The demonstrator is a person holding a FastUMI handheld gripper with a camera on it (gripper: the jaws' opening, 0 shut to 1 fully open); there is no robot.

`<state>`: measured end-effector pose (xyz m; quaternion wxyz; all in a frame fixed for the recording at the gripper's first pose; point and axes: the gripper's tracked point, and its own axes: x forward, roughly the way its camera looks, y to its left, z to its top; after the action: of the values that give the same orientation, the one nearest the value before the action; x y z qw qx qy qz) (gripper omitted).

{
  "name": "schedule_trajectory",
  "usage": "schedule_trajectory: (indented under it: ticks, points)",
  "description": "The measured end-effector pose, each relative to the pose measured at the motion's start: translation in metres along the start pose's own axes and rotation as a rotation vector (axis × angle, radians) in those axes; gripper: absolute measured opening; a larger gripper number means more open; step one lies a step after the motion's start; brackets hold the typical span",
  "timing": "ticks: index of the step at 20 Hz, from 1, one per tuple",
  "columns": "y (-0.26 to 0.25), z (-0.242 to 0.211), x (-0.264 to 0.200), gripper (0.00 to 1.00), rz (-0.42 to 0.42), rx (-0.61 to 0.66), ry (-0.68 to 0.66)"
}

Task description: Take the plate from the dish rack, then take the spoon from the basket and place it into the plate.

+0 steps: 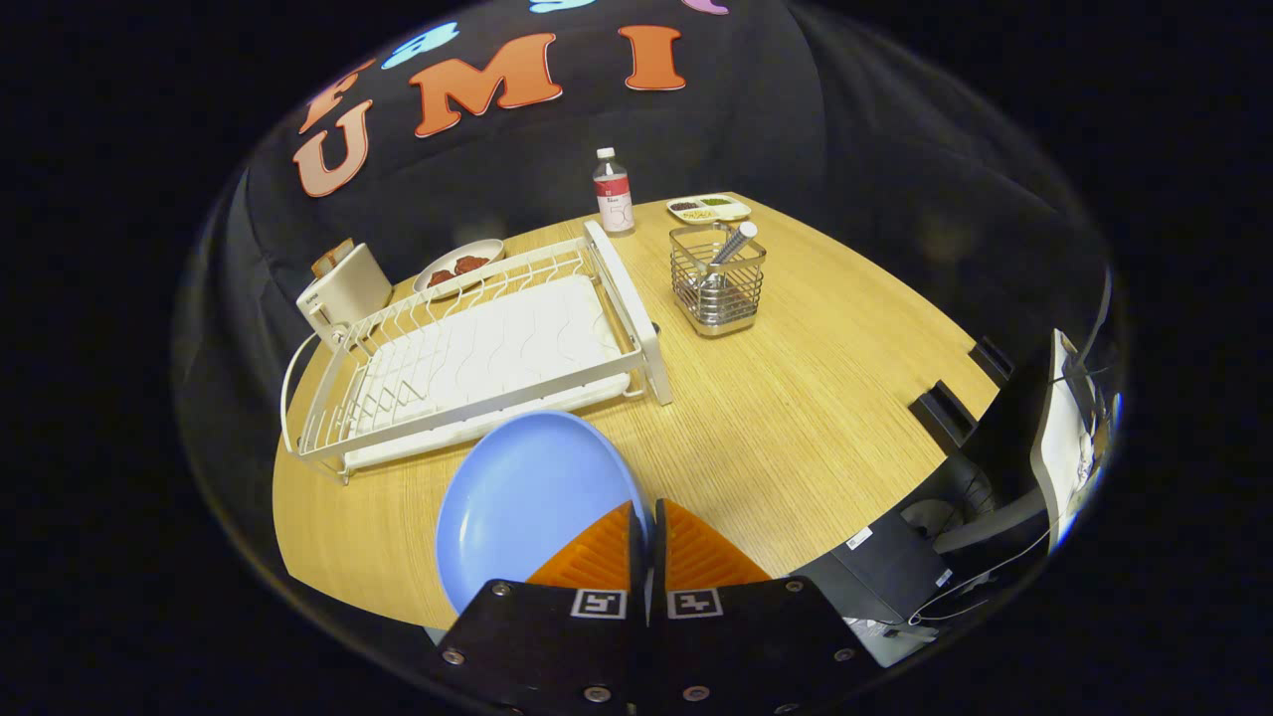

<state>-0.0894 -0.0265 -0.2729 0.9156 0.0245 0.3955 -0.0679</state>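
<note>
My gripper (646,509) is shut on the right rim of a light blue plate (527,502), both fingers pressed against its edge. The plate hangs above the wooden table (816,398), just in front of the white dish rack (467,358), whose slots hold nothing. Beyond the fingers and a little to the right stands a wire basket (718,280) with the spoon (734,244) upright in it, handle leaning up to the right.
A white toaster (343,288) stands left of the rack. Behind the rack lie a plate of food (459,267), a small bottle (614,191) and a divided snack tray (708,208). Dark equipment (955,517) sits at the table's right edge.
</note>
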Motion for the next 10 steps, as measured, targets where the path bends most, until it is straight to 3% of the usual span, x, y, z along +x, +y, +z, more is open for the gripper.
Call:
schedule_trajectory:
  ticks: [8,10]
  points:
    - [0.002,-0.004,0.017,0.05,0.003,-0.029,0.023]
    - [-0.005,0.001,0.018,0.13,-0.011,-0.039,0.018]
